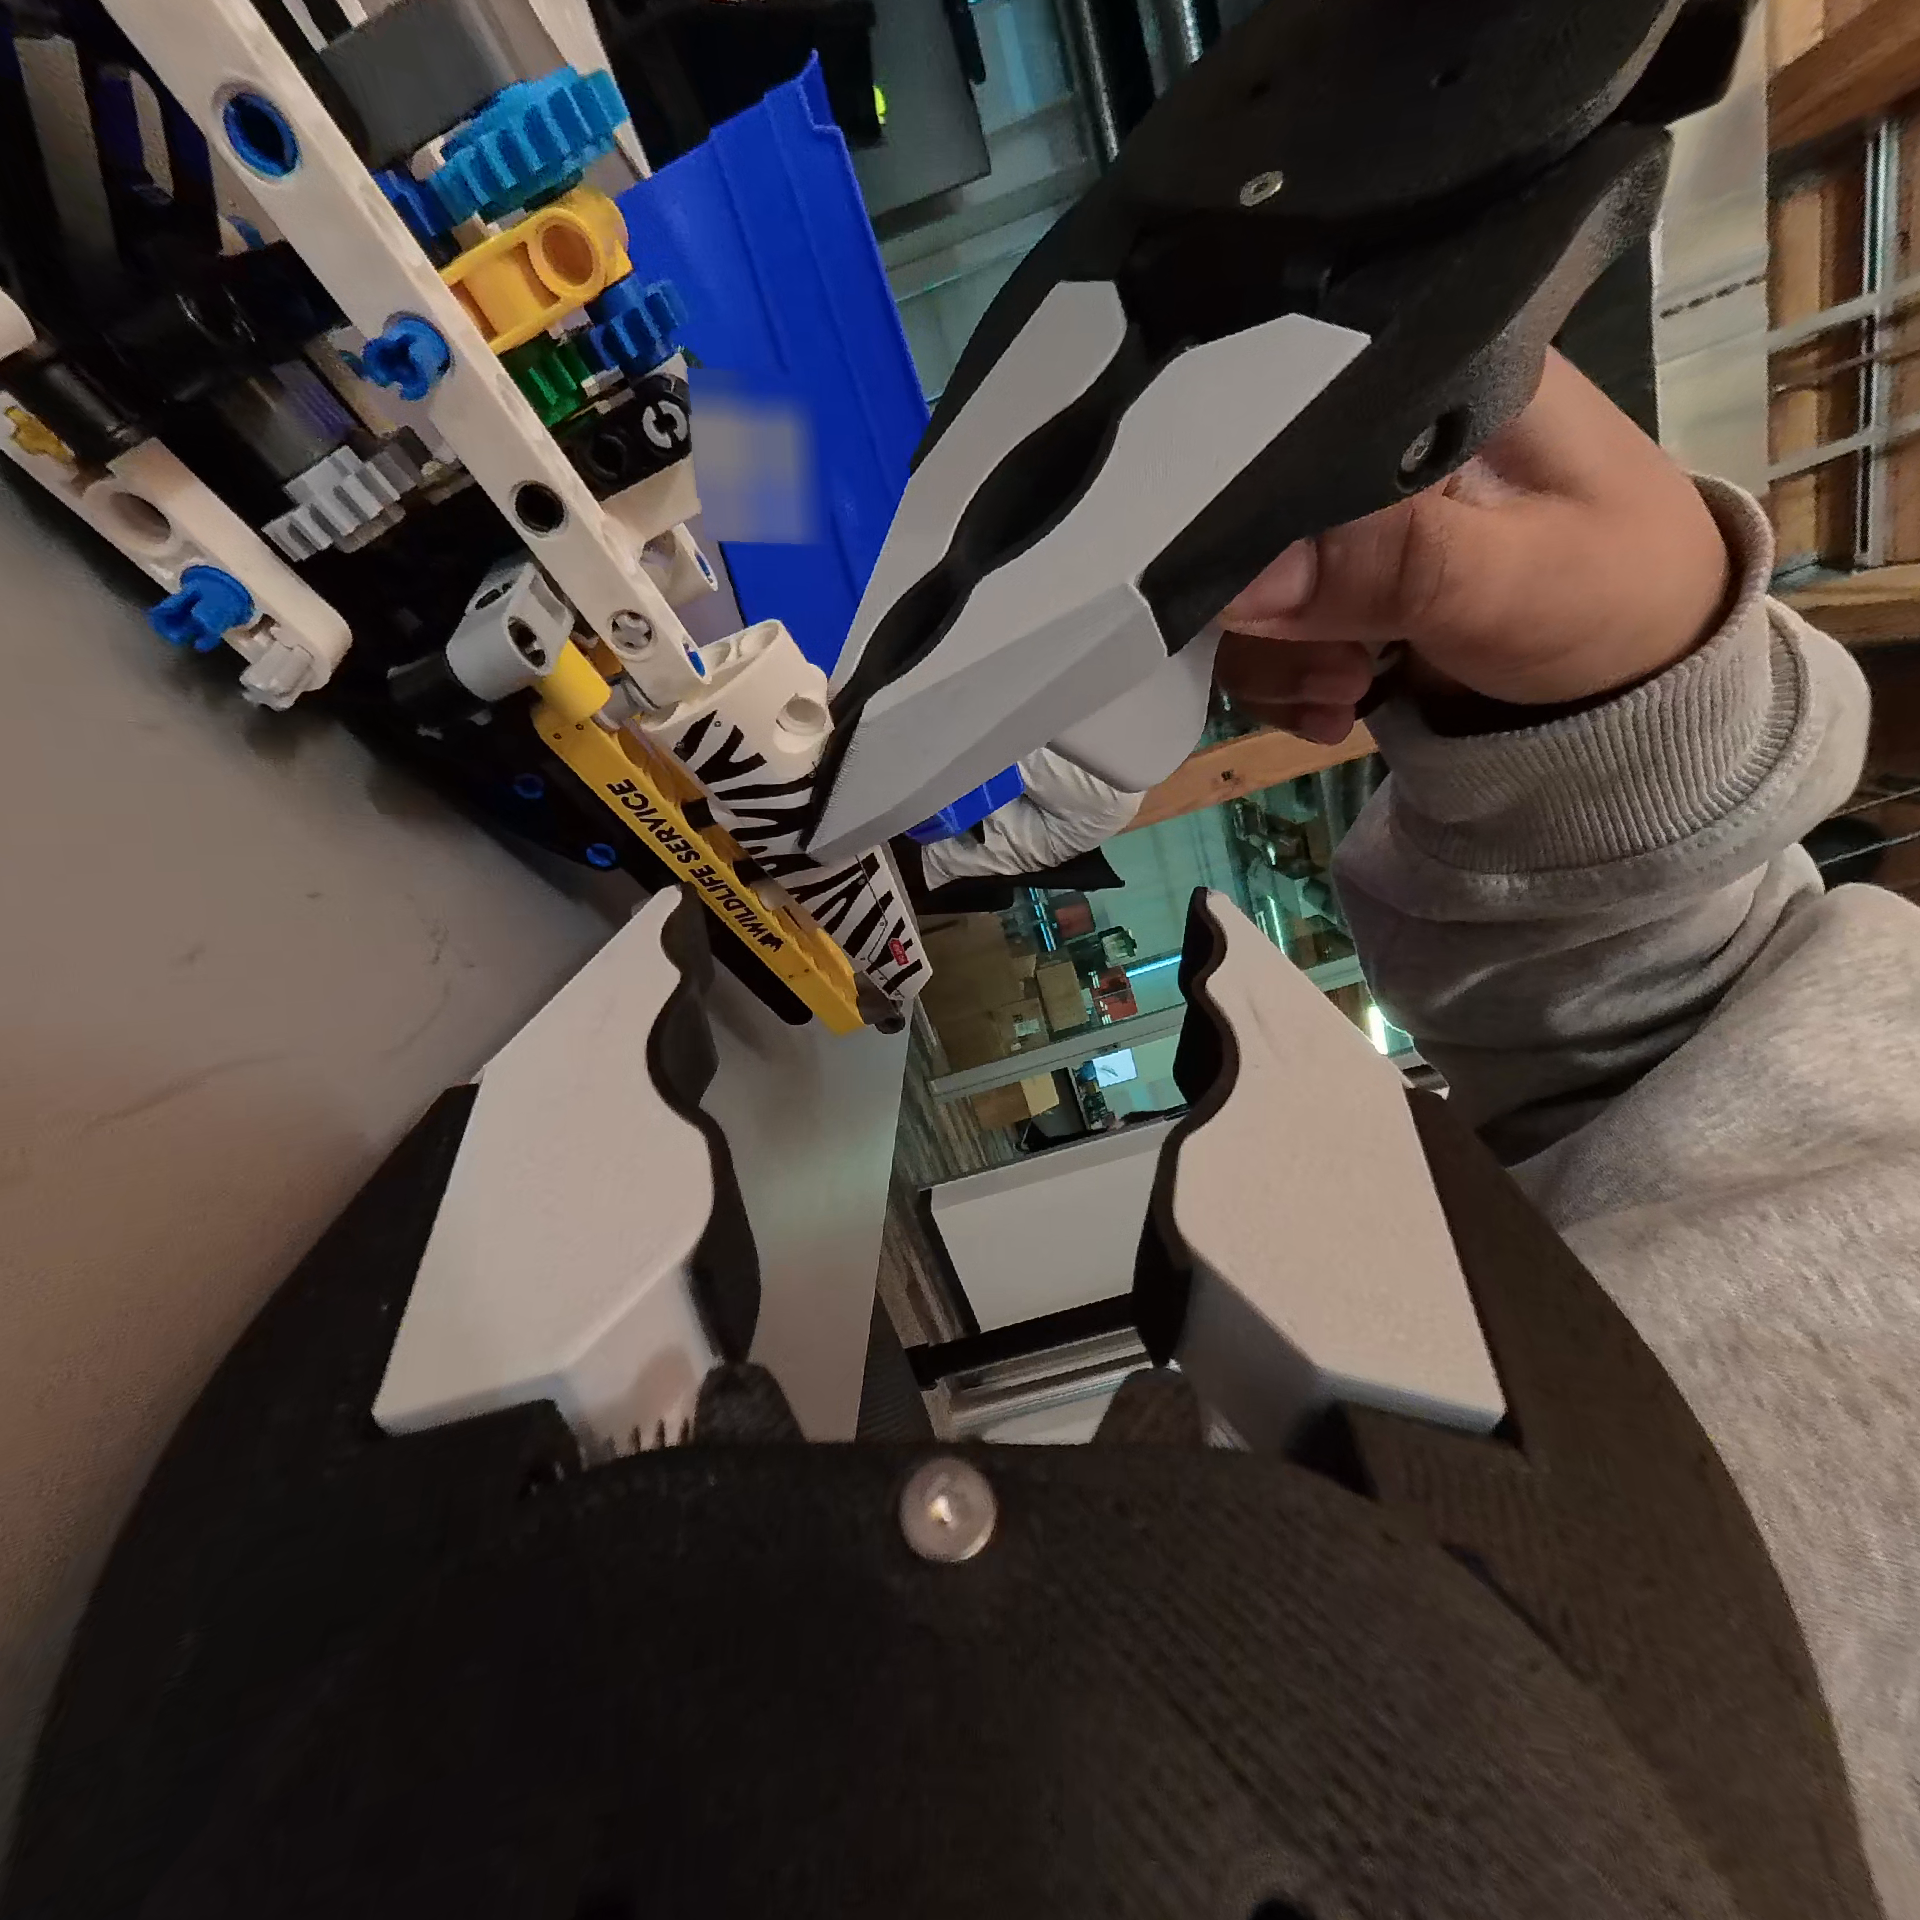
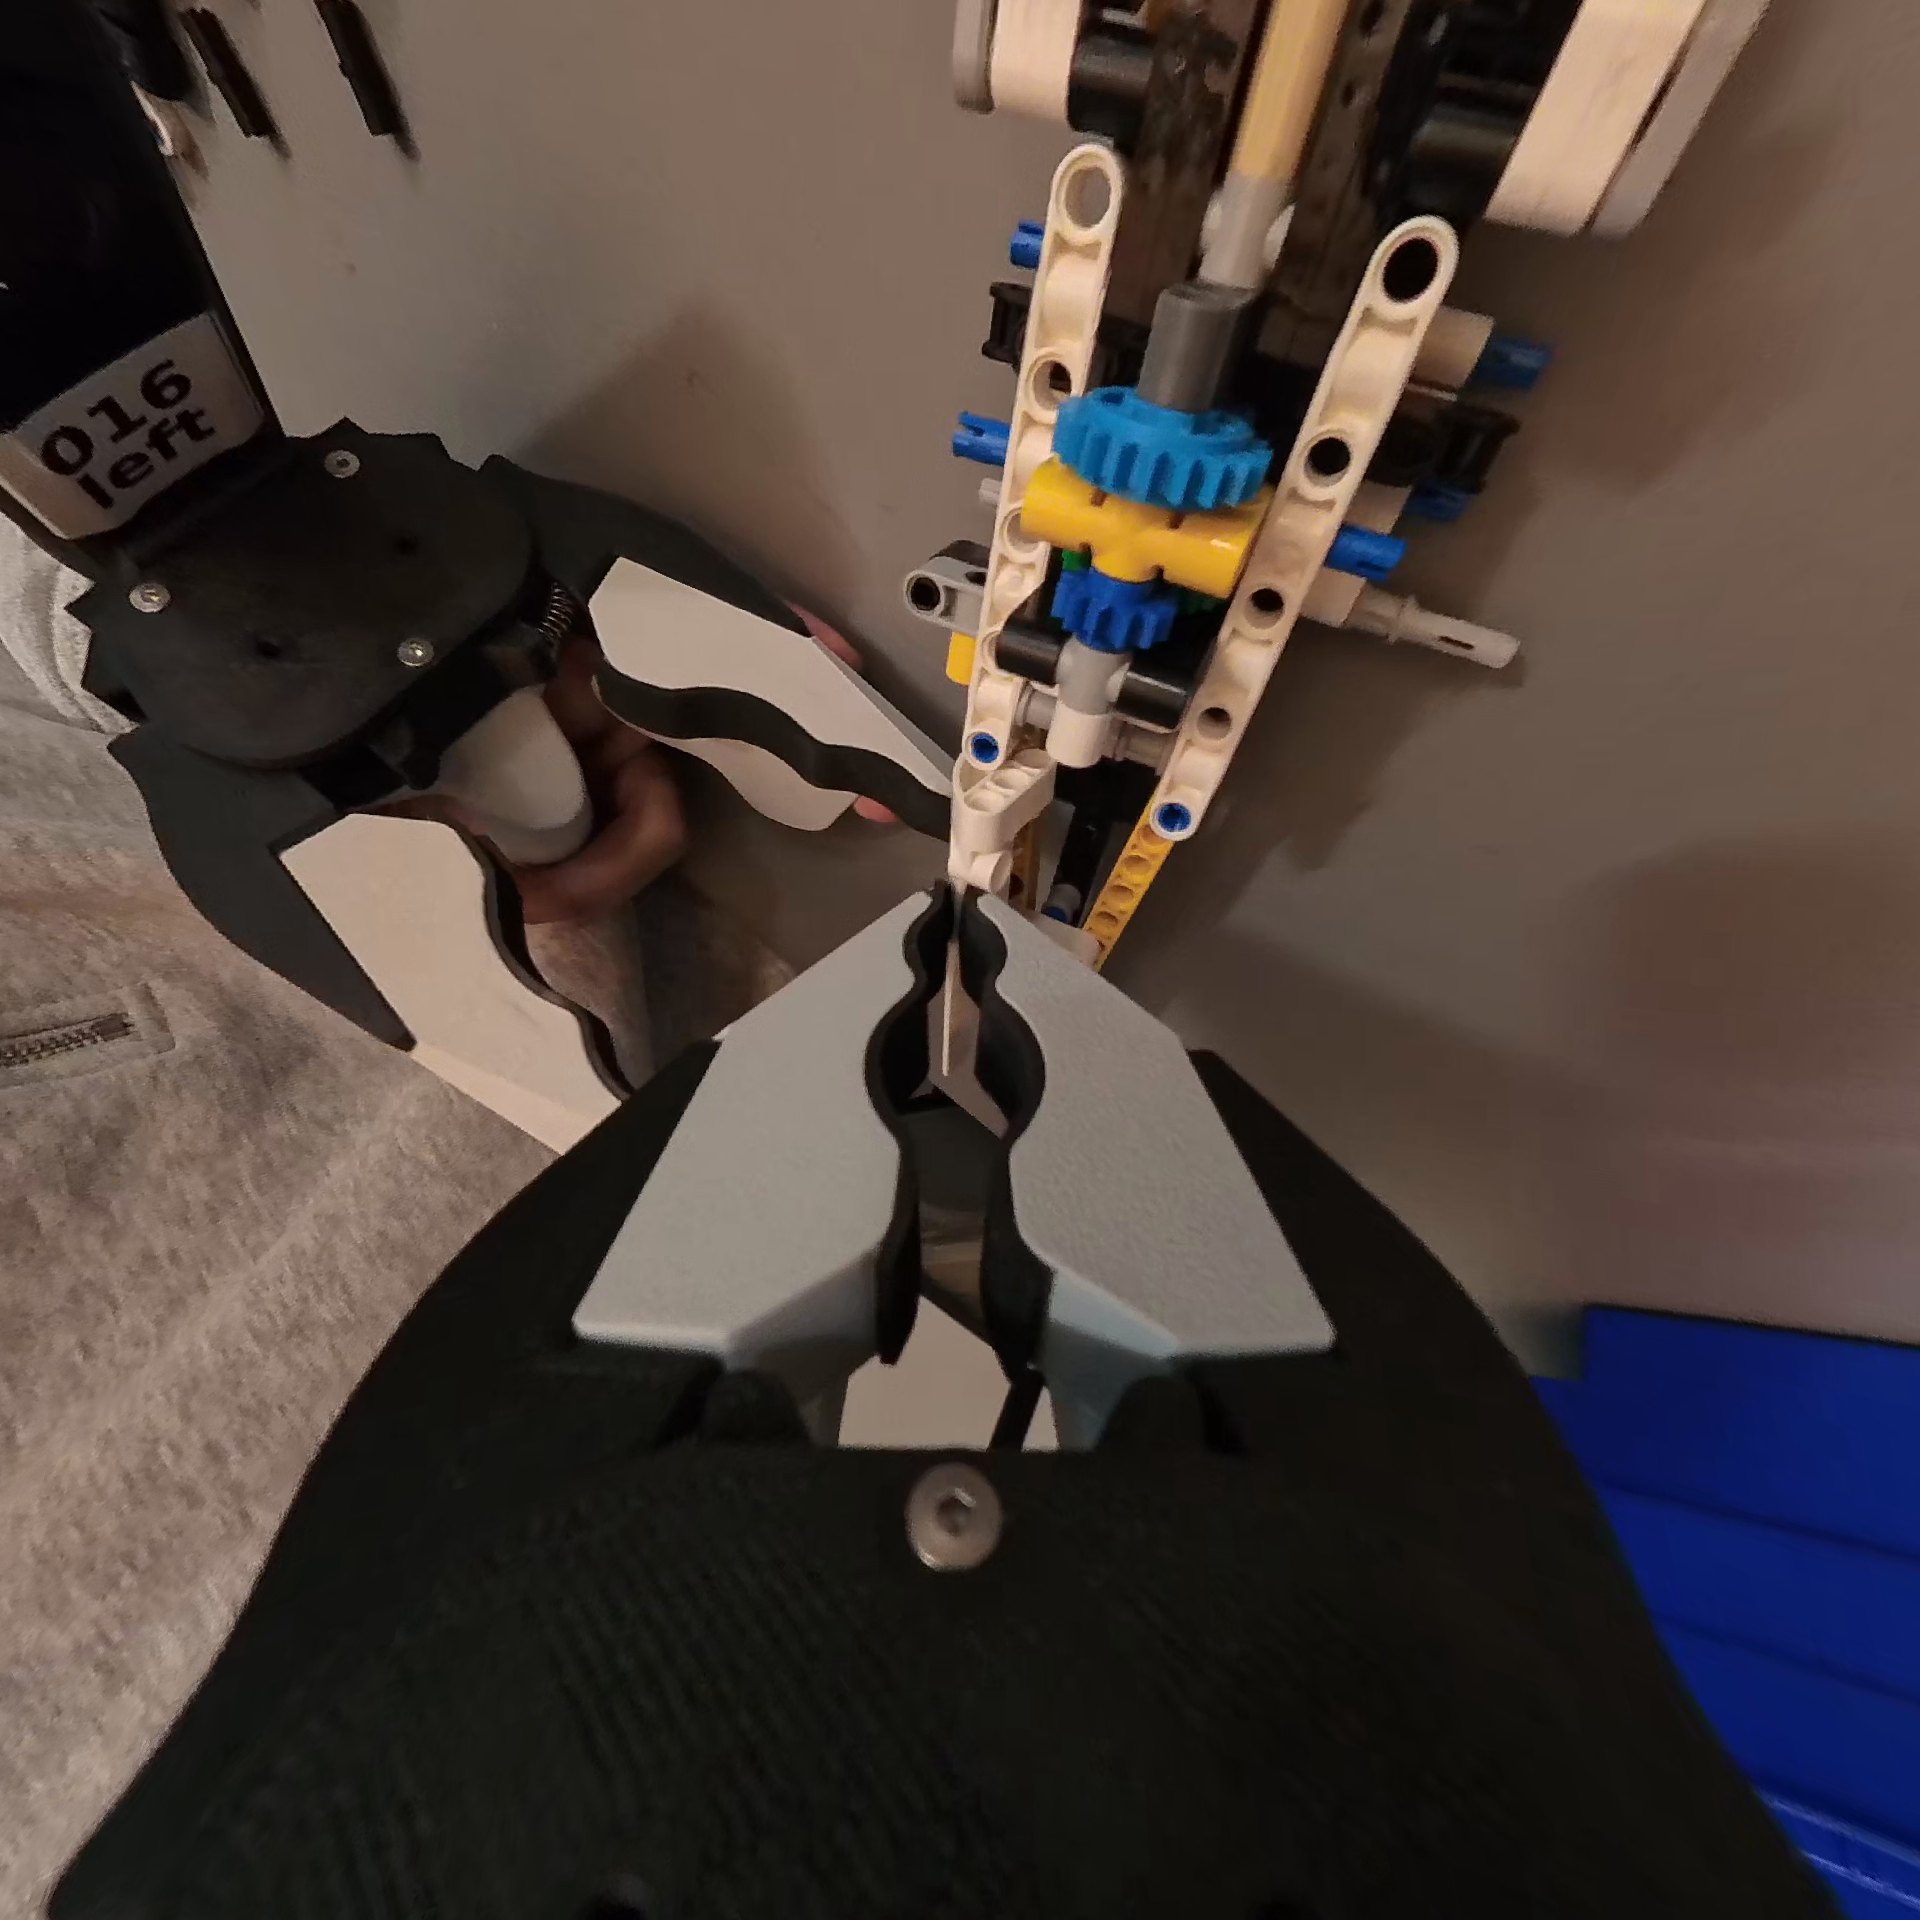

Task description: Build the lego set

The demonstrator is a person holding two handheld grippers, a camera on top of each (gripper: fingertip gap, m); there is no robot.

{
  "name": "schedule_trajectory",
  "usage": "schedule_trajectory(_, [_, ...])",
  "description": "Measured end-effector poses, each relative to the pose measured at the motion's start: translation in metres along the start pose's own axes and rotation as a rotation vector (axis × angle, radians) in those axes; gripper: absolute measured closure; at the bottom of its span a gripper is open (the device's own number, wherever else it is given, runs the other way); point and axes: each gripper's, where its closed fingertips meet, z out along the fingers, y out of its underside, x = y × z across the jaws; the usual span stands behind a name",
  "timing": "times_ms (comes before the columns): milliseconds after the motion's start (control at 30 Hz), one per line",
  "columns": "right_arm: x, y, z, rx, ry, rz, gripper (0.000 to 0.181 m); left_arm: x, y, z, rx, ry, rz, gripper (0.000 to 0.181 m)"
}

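Observation:
The Lego model (image 1: 488, 436) has white beams, blue gears and a yellow connector, and lies on the grey table (image 1: 208, 1039). It also shows in the right wrist view (image 2: 1153, 520). Its near end carries a yellow lettered beam (image 1: 717, 883) and a white panel with black stripes (image 1: 883, 940). My right gripper (image 1: 831, 831) is shut on the striped panel, which shows edge-on between its fingers (image 2: 961, 1029). My left gripper (image 1: 935, 920) is open, and the yellow beam's end lies between its fingertips, close to the left one. In the right wrist view the left gripper (image 2: 779, 935) is open beside the model.
A blue plastic bin (image 1: 779, 312) stands behind the model and shows at the lower right of the right wrist view (image 2: 1766, 1610). A hand and grey sleeve (image 1: 1558, 779) hold the right gripper. The table edge (image 1: 894, 1091) is just under the left gripper. Some 4 cm of space lies between my two pairs of fingers.

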Motion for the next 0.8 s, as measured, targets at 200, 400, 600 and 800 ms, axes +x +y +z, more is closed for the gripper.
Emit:
schedule_trajectory(200, [0.0001, -0.0003, 0.0006, 0.022, 0.044, -0.008, 0.181, -0.0005, -0.0001, 0.0000, -0.001, -0.004, 0.001, 0.094])
schedule_trajectory(400, [-0.0001, -0.0013, 0.0014, 0.039, 0.079, -0.018, 0.181, -0.0009, -0.0007, -0.0002, 0.003, -0.008, 0.006, 0.093])
schedule_trajectory(600, [-0.0002, -0.0017, 0.0018, 0.057, 0.083, -0.019, 0.181, -0.0013, -0.0012, -0.0004, 0.006, -0.013, 0.011, 0.094])
schedule_trajectory(800, [-0.0004, -0.0019, 0.0025, 0.059, 0.104, -0.035, 0.181, -0.0017, -0.0013, -0.0003, 0.007, -0.020, 0.020, 0.095])
